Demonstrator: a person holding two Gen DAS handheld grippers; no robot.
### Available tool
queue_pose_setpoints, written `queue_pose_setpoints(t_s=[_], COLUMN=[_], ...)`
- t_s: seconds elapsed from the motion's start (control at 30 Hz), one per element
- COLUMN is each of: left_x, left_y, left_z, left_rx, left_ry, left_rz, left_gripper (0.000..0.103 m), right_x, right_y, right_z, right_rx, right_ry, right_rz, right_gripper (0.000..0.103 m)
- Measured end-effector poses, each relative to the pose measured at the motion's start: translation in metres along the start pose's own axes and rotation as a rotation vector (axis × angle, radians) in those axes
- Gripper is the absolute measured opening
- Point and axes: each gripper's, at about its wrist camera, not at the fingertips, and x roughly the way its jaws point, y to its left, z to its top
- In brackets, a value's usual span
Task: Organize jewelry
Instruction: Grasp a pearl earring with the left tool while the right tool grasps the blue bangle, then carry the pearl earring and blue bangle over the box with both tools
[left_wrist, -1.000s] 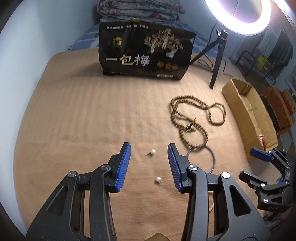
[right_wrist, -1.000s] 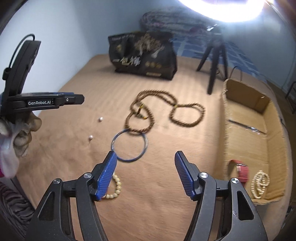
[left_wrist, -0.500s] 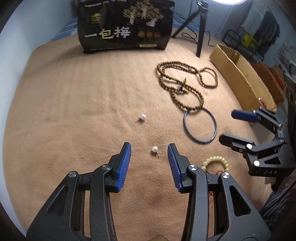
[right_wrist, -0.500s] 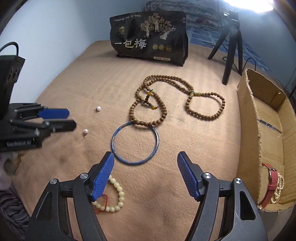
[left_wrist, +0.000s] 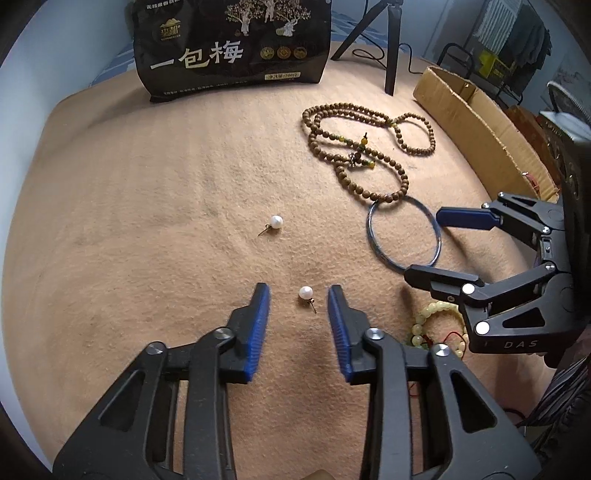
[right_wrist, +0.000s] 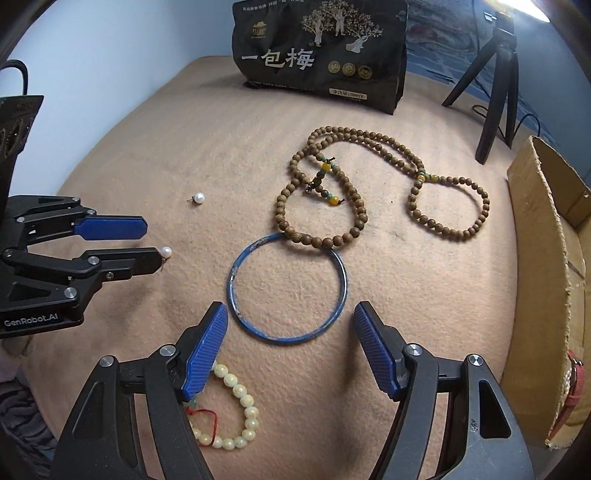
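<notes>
A pearl earring (left_wrist: 306, 292) lies on the tan blanket between the blue pads of my left gripper (left_wrist: 298, 295), whose jaws are closing; the pads stand clear of it. A second pearl earring (left_wrist: 275, 222) lies farther off. My right gripper (right_wrist: 288, 321) is open, low over the near edge of a blue bangle (right_wrist: 288, 284). A cream bead bracelet (right_wrist: 236, 410) lies under its left finger. A long brown bead necklace (right_wrist: 369, 192) is looped beyond the bangle. In the right wrist view the left gripper (right_wrist: 149, 240) shows side-on, the earring (right_wrist: 167, 252) at its tip.
An open cardboard box (right_wrist: 546, 266) stands at the right, with a red strap (right_wrist: 570, 391) and pale beads inside. A black printed bag (left_wrist: 232, 40) and a black tripod (right_wrist: 498, 85) stand at the back. The blue wall runs along the left.
Both grippers have come down toward the blanket. The left one moved from around the farther pearl earring to the nearer one and narrowed its jaws. The right one came over the bangle's near edge.
</notes>
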Motion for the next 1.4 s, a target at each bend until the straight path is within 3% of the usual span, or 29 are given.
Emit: queue_pose_setpoints(t_s=[0.43,0.67,0.83,0.9,1.4], left_x=[0.014,0.016,0.016,0.016,-0.008], left_y=[-0.001,0.000,0.001,0.001,0.000], left_z=[0.000,0.001,0.001,0.000,0.000], left_rx=[0.016,0.020,0.011,0.014,-0.010], left_ry=[0.018,0.015,0.013,0.011,-0.026], left_rz=[-0.004,0.018,0.016,0.021,0.050], left_gripper=[0.024,0.009,0.009,0.009,0.009], right_x=[0.009,0.012,0.011,0.010,-0.024], right_y=[0.006,0.009,0.010,0.009,0.005], right_z=[0.004,0.003,0.004,0.004,-0.001], right_rx=[-0.035,-0.060,-0.064,-0.061,-0.067], right_ry=[-0.023,-0.023,-0.015,-0.017,-0.067], right_rz=[0.001,-0.018,-0.027,-0.030,0.003], right_gripper=[0.078,0.079,0.078,0.071,0.071])
